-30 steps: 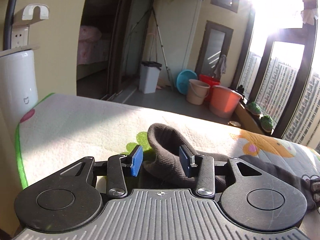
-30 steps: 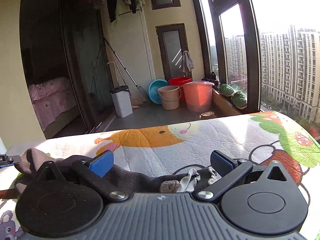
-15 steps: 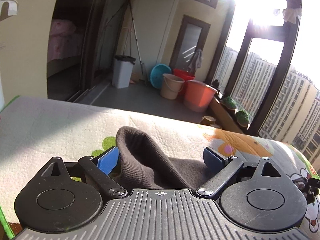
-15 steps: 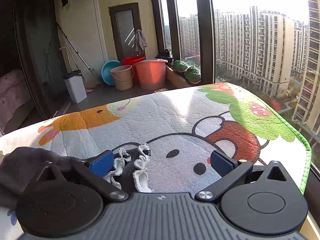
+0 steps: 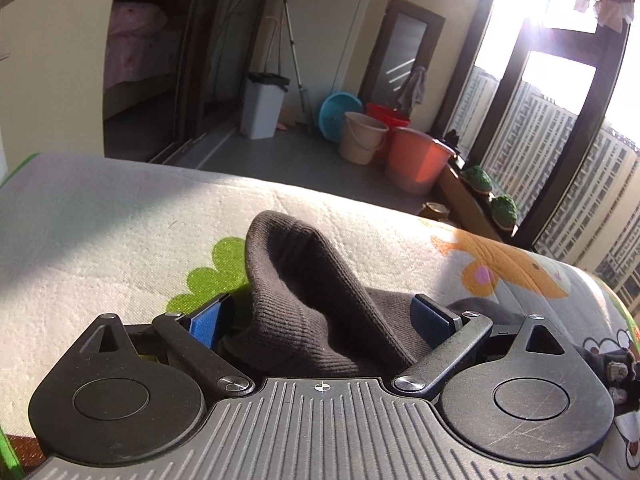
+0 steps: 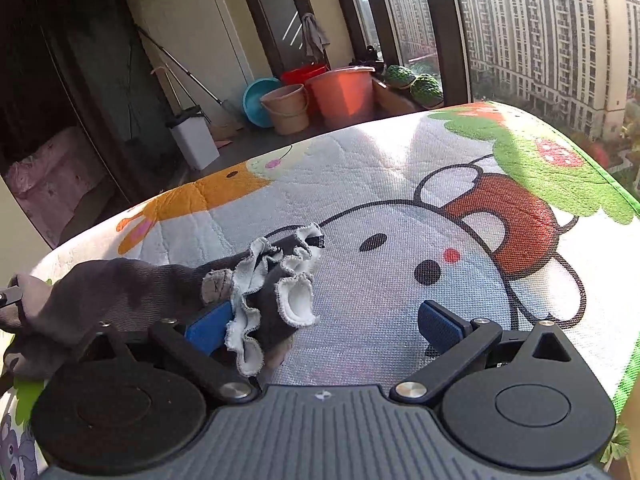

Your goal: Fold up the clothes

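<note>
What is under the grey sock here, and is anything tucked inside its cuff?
The grey sock lies on the cartoon-print mat; the mat beneath it is covered. Its raised cuff shows only dark knit; deeper inside is hidden. The left gripper and right gripper are both open.

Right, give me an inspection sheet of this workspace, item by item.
Surface: cartoon-print mat, sunlit.
Job's things: dark grey garment lying across the mat, frilled white-edged end by the right claw.
Clutter: nothing seen on the mat.
Grippers: left claw open, garment fold between its fingers; right claw open, frill against its left finger.
Cables: nothing seen.
Surroundings: buckets, bin, windows facing tower blocks.
</note>
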